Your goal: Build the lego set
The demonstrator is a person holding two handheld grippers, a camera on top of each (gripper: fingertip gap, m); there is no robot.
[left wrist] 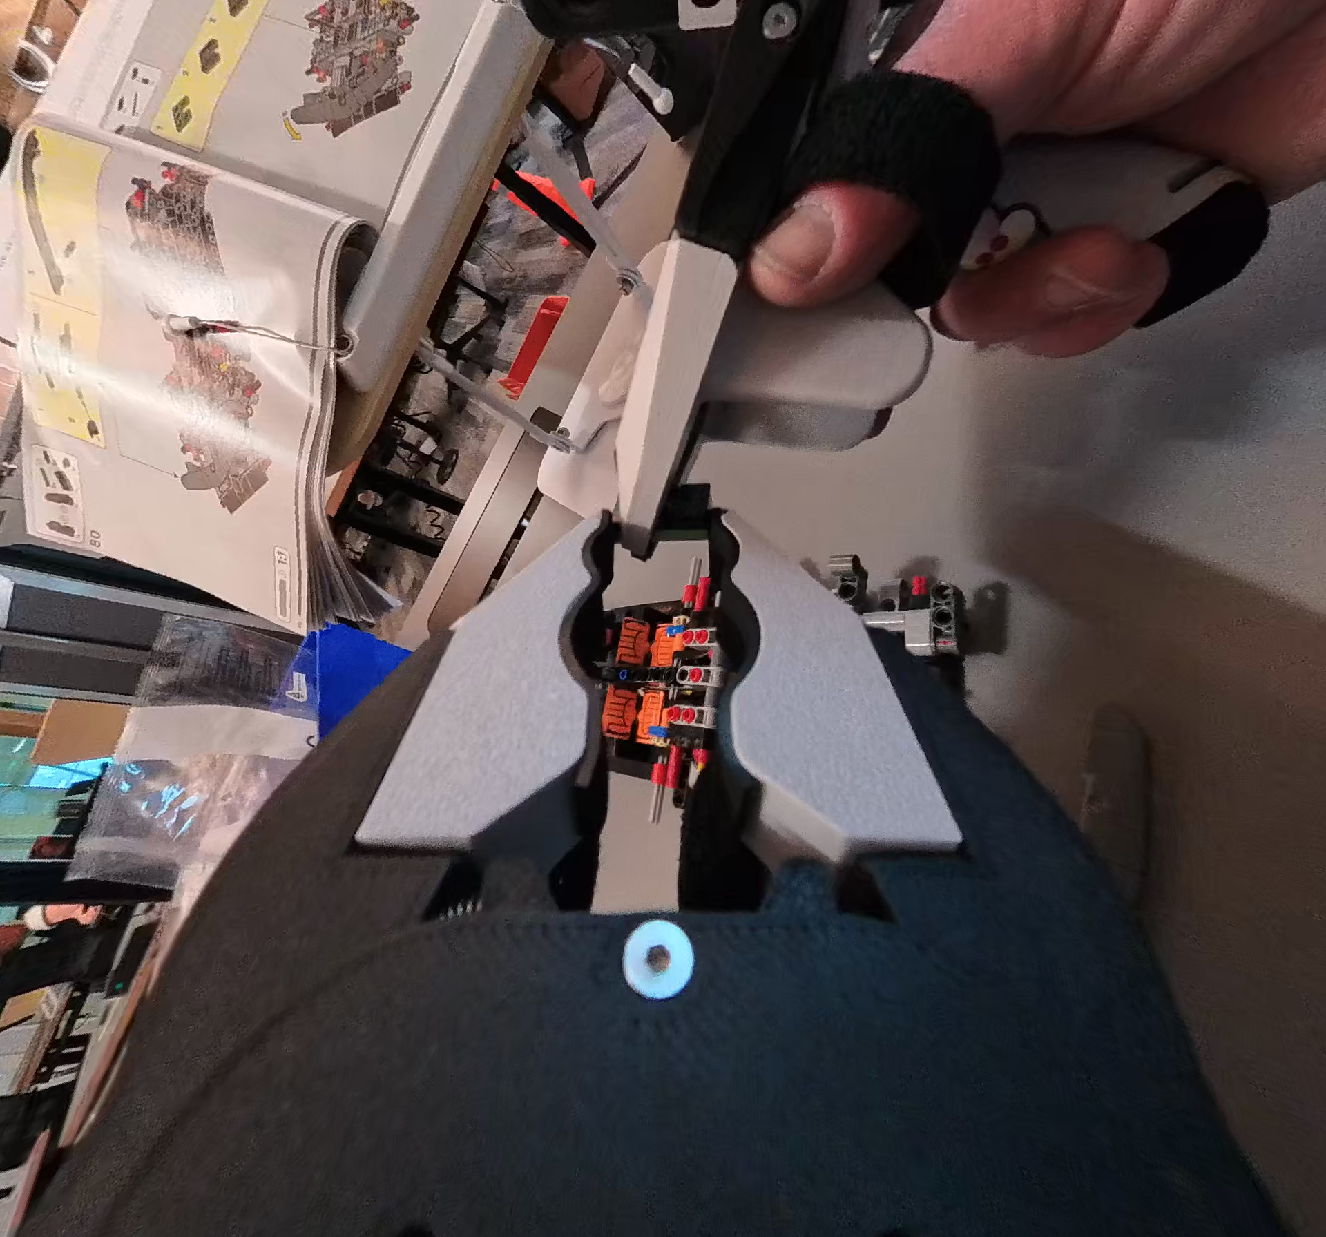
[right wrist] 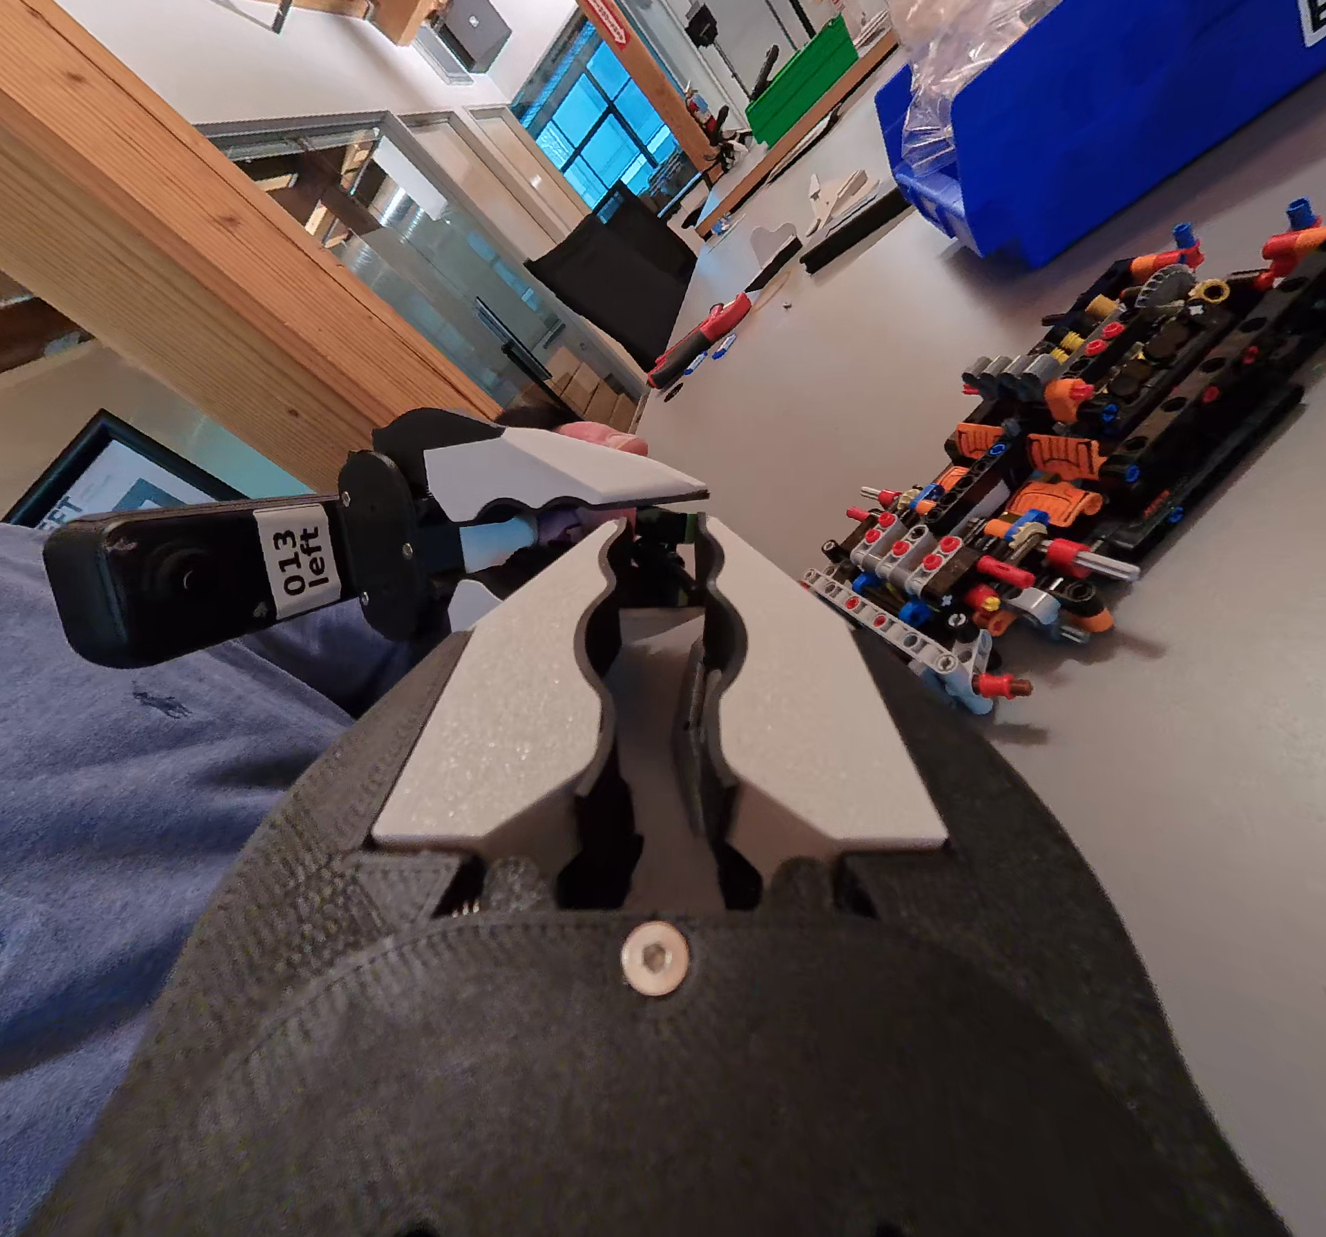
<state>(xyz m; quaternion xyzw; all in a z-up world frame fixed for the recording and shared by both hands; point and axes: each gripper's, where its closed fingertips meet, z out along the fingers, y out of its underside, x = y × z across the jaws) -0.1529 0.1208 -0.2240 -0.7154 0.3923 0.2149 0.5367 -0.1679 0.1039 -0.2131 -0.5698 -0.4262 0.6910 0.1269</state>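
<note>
Both grippers, left (left wrist: 664, 521) and right (right wrist: 664, 521), were clamped together on a small dark piece (right wrist: 664, 526); the instruction booklet (left wrist: 179, 313) was seen only from the left wrist, the blue bin (right wrist: 1119, 90) clearly only from the right.

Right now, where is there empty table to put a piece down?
Bare grey table lies between the partly built Lego model and the red-handled tool. It is crowded by the blue bin and where both grippers meet on a small dark piece.

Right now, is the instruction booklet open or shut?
Open: the instruction booklet lies spread, two printed pages showing, its left page curling over.
</note>
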